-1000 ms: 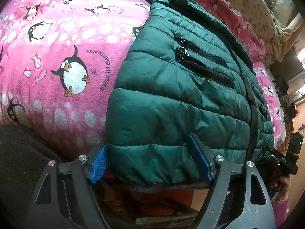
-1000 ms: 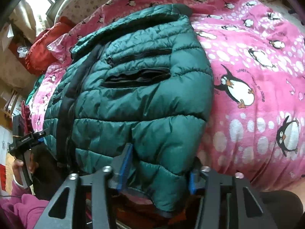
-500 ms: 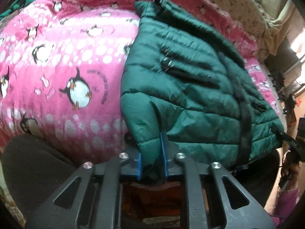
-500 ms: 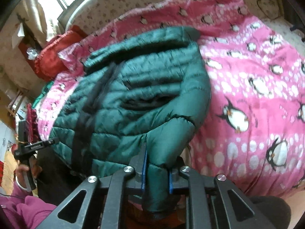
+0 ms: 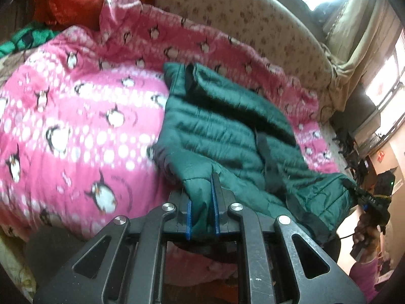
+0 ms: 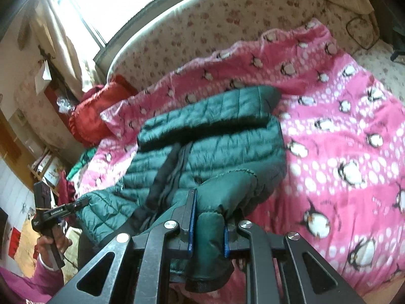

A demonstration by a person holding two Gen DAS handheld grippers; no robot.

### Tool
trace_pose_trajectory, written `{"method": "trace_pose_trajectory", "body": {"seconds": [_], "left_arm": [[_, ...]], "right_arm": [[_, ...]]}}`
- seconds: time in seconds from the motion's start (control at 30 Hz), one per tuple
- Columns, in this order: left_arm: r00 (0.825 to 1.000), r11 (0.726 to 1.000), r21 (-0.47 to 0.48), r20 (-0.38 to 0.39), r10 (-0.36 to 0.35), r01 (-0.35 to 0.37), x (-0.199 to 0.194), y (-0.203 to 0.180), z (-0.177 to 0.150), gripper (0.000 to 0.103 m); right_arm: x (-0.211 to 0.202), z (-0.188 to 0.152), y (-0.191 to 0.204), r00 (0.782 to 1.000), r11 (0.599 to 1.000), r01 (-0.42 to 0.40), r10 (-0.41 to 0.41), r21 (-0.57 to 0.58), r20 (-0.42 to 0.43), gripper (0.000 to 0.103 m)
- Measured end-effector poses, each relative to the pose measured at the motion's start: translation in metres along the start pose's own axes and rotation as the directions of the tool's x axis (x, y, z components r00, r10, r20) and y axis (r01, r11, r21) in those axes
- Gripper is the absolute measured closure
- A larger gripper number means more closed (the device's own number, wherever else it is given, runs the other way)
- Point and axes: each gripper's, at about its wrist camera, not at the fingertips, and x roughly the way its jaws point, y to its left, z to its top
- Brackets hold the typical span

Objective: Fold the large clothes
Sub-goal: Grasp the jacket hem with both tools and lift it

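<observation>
Left gripper [image 5: 201, 204] clenched on the near hem of the green puffer jacket [image 5: 222, 126]; right gripper [image 6: 206, 224] clamped on another fold of that hem. Jacket spread across the pink penguin blanket [image 5: 76, 131], near edge lifted. Hem beneath both jaws hidden, blurred fabric, underside out of sight

Jacket [image 5: 222, 131] in my claws: quilted green nylon, slight sheen. Blanket [image 5: 76, 126] beside them: fuzzy matt fleece. Claw frames matt black plastic, shiny metal screws [image 5: 169, 206].
</observation>
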Motion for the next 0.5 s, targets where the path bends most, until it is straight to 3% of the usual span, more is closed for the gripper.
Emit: {"method": "trace_pose_trajectory", "body": {"seconds": [0.3,0.5], "left_arm": [[0.995,1.0,-0.022,0.104,0.002,0.0,0.0,-0.008,0.057,0.092],[0.991,1.0,-0.016,0.133,0.023,-0.021,0.013,-0.014,0.084,0.091]], "right_arm": [[0.015,0.061,-0.008,0.996,1.0,0.026,-0.027,0.013,0.09,0.088],[0.034,0.089,-0.012,0.993,0.998,0.055,-0.057,0.015,0.101,0.088]]}}
